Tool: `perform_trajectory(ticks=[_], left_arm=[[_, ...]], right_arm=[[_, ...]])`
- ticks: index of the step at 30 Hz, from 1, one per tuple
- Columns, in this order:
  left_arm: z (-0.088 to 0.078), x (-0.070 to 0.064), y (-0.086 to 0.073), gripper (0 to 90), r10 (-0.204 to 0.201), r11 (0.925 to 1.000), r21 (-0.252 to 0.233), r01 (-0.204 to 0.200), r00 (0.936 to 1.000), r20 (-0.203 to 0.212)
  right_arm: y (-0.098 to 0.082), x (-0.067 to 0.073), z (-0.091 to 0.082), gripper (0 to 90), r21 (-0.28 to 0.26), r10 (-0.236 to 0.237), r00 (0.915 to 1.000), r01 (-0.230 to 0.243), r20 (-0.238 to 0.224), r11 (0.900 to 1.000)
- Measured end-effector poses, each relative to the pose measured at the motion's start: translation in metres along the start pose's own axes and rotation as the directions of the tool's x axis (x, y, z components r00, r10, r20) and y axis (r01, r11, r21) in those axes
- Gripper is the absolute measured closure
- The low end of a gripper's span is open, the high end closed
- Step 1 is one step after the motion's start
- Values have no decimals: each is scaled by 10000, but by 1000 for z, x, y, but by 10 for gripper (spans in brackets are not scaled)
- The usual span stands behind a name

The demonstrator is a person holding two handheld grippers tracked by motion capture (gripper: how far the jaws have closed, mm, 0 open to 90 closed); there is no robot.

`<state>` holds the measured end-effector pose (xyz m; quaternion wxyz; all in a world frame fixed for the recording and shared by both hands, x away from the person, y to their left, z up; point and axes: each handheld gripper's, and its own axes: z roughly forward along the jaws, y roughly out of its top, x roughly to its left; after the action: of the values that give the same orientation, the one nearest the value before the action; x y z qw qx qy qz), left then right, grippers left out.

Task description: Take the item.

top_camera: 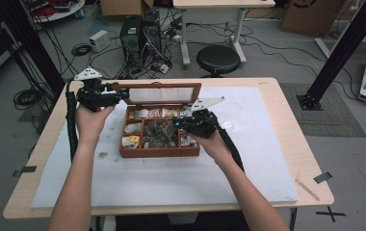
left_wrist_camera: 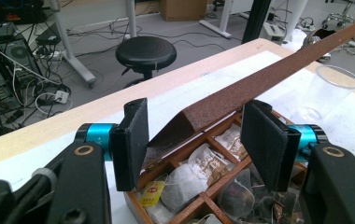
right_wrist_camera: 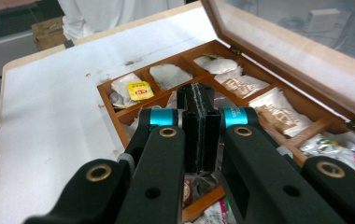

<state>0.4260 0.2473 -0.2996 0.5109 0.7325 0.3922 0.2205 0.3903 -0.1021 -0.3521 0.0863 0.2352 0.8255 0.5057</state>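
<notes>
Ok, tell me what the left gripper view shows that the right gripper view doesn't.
Left gripper view: a round black stool, a clear plastic cup, and the brown wooden lid's edge inside the open left tool. Right gripper view: the lid's glass pane and the shut right tool. Both: the brown wooden compartment box of tea bags on the white mat.

Raised lid walls the box's far side; near side stays open.
</notes>
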Motion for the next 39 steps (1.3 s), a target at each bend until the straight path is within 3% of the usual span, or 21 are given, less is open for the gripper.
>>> perform_trajectory(ticks=[13,39], left_arm=[[1,0,0,423,-41,10000,-48,41,10000,-32],[1,1,0,420,-103,9999,-74,103,9999,-51]], right_arm=[[2,-11,-38,900,-528,2,9996,14,298,9986],[-10,-43,-105,900,-768,229,9896,-120,1418,9970]])
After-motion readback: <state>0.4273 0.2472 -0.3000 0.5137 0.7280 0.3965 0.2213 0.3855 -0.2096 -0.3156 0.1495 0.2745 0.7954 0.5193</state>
